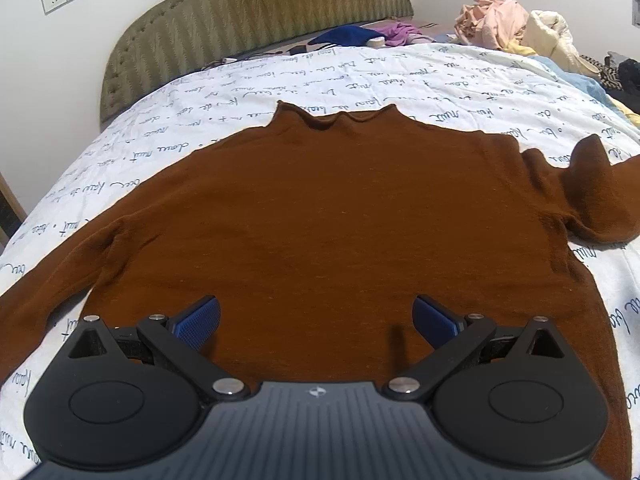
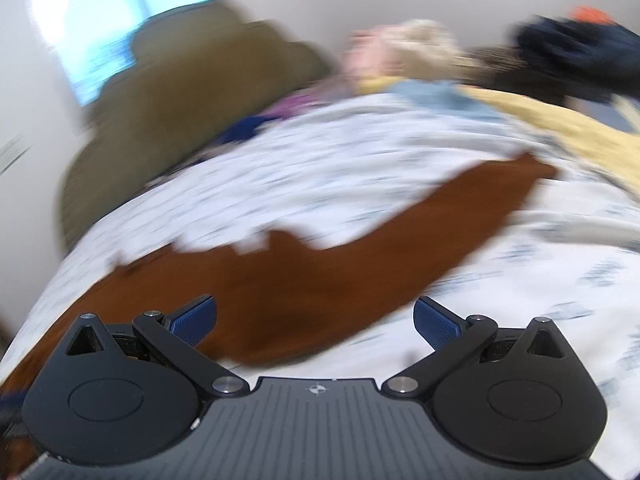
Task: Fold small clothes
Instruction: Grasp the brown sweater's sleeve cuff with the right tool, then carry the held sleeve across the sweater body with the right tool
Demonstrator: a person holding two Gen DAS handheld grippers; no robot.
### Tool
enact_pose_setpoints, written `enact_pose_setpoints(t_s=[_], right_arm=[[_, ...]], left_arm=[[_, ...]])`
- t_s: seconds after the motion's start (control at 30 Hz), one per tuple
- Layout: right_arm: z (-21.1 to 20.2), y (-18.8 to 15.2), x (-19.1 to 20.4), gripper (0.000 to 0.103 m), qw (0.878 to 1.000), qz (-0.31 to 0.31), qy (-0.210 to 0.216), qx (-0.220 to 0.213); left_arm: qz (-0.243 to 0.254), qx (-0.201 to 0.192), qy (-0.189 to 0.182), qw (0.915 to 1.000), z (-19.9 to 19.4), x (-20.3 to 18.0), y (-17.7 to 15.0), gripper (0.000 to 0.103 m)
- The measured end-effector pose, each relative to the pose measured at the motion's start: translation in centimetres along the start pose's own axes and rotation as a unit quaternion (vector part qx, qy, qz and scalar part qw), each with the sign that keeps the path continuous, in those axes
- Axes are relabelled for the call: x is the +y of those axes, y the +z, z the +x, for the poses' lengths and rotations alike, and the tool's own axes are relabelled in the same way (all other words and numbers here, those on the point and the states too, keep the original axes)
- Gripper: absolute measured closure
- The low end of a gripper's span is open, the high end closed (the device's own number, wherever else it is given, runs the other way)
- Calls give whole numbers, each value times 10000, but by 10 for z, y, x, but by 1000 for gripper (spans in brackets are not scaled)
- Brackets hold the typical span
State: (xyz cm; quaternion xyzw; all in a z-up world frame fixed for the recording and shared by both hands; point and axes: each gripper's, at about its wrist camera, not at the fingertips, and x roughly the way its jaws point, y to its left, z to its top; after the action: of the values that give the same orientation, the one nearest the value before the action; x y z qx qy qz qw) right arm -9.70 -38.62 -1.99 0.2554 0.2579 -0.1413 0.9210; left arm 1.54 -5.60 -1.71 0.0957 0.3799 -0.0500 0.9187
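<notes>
My left gripper [image 1: 316, 316] hangs spread above the flat brown knit sweater [image 1: 320, 208], white quilt [image 1: 280, 76] showing toward twelve o'clock. My right gripper [image 2: 315, 316], also spread and empty, has a blurred view. Only there does one sleeve [image 2: 472, 204] trail toward two o'clock.

The right wrist view is motion-blurred; the brown sweater's [image 1: 320, 216] sleeve ends run off the left wrist view.

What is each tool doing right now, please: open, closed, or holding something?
Left tool: open, empty, above the brown sweater.
Right tool: open, empty, near the sweater's sleeve; view blurred.
</notes>
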Motion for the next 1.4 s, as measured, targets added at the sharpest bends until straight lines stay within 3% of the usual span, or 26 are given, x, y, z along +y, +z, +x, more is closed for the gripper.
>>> enact_pose_setpoints(t_s=[0.17,0.37,0.57,0.7,0.77,0.8,0.87,0.9,1.1,1.23,1.3,1.4], right_arm=[[18,23,-71,0,9943,1015,-105,-323],[56,50,-148,0,9703,2348,161,-568],[86,66,-173,2,9461,3073,767,-681],[104,74,-174,23,9338,3388,957,-635],[113,76,-176,43,9329,3454,844,-573],[115,76,-176,49,9338,3451,768,-553],[116,76,-176,83,9361,3416,657,-519],[115,75,-176,90,9378,3389,551,-515],[77,84,-165,92,9599,2557,-454,-1052],[40,95,-143,92,9596,1596,-1548,-1723],[29,96,-127,92,9605,1185,-1686,-1869],[18,89,-90,92,9675,507,-1540,-1941]], left_arm=[[84,108,-23,9999,5,-5,-2,0],[168,206,44,9996,11,-9,-2,0],[188,272,113,9994,16,-11,-1,0],[254,309,116,9991,18,-15,-2,0],[316,306,135,9989,17,-16,-2,0],[335,294,143,9989,16,-16,-2,0],[344,265,175,9989,15,-15,-2,0],[332,255,194,9989,15,-13,-1,0],[234,197,167,9994,11,-5,0,0],[169,93,193,9996,7,3,0,0],[138,63,225,9996,7,8,0,0],[91,55,267,9996,7,13,-1,0]])
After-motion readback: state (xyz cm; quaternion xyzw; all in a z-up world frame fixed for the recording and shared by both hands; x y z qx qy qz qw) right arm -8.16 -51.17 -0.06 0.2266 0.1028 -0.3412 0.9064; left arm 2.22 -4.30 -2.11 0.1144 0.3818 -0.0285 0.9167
